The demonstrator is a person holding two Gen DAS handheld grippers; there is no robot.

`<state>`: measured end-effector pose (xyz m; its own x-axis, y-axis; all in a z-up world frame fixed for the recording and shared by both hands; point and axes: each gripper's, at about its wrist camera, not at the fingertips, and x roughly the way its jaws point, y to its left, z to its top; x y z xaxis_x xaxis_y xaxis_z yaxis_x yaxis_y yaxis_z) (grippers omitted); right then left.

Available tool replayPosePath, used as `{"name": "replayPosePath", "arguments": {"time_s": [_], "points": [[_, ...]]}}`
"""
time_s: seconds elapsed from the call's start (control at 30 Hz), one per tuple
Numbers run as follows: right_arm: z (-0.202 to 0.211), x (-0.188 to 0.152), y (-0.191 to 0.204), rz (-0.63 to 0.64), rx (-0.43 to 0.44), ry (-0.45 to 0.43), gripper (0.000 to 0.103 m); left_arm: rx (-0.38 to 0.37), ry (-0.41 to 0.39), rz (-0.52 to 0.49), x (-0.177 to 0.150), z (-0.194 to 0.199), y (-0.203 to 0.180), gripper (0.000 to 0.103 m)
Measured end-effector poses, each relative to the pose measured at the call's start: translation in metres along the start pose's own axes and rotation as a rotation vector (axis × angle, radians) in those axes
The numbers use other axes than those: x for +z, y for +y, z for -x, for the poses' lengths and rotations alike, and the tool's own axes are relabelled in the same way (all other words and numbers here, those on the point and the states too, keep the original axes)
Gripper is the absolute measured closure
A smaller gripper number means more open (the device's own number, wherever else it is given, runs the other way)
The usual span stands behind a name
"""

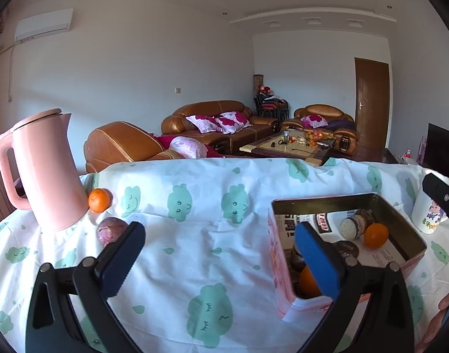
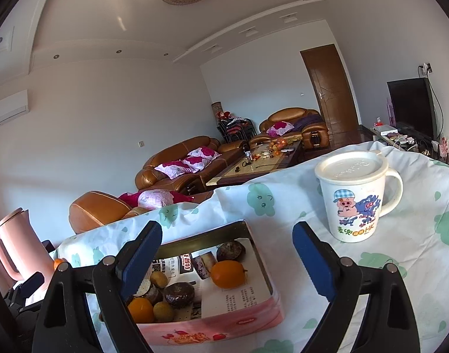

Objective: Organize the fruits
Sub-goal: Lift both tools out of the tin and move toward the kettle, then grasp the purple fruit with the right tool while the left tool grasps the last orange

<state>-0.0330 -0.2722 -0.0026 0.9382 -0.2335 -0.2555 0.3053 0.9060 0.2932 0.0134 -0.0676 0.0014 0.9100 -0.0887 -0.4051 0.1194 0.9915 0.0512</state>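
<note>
Risk first: two fruits sit outside the tin w/ little room around them. In the left wrist view, left of centre, the loose orange [image 1: 99,200] touches or nearly touches the base of the pink kettle [image 1: 46,170], and the purple passion fruit [image 1: 111,231] lies just below it, partly hidden behind the left finger tip. Likely trouble, imo: a reach for the orange clips the kettle and tips it, or a round fruit rolls off on the wrinkled tablecloth [image 1: 195,235] toward the table edge. Left gripper [image 1: 218,260] is spread wide, nothing between the fingers; right gripper [image 2: 227,254] same, wide apart and empty, hovering over the tin w/ its left finger overlapping the tin's near corner, so a careless drop could knock the rim. Containers: the pink tin [image 2: 262,270], lower centre of the right wrist view, is open and lined w/ printed paper; inside are an orange [image 2: 228,273], a 2nd orange [image 2: 140,309] at the near corner, two small brownish-green fruits, a few dark round things (can't tell what), and a small jar or packet. Lidded cartoon mug [image 2: 354,200], right of the tin; contents hidden.
</note>
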Motion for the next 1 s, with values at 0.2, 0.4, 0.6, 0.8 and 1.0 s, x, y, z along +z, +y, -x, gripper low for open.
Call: {"name": "replayPosePath", "arguments": {"time_s": [0.2,0.4,0.6,0.8,1.0], "points": [[0.004,-0.012,0.038,0.031,0.046,0.012,0.012,0.063,-0.001,-0.026,0.000,-0.005,0.029,0.000],[-0.004,-0.026,0.087,0.055,0.111,0.045,0.012,0.102,0.021,-0.005,0.000,-0.014,0.071,0.000],[-0.016,-0.041,0.138,0.111,0.184,0.080,0.012,0.166,0.059,0.073,0.000,-0.030,0.127,0.000],[-0.035,-0.056,0.191,0.176,0.264,0.164,0.012,0.298,0.090,0.117,0.000,-0.046,0.189,0.000],[-0.075,-0.079,0.248,0.244,0.367,0.350,0.012,0.402,0.137,0.194,-0.003,-0.061,0.240,0.000]]}}
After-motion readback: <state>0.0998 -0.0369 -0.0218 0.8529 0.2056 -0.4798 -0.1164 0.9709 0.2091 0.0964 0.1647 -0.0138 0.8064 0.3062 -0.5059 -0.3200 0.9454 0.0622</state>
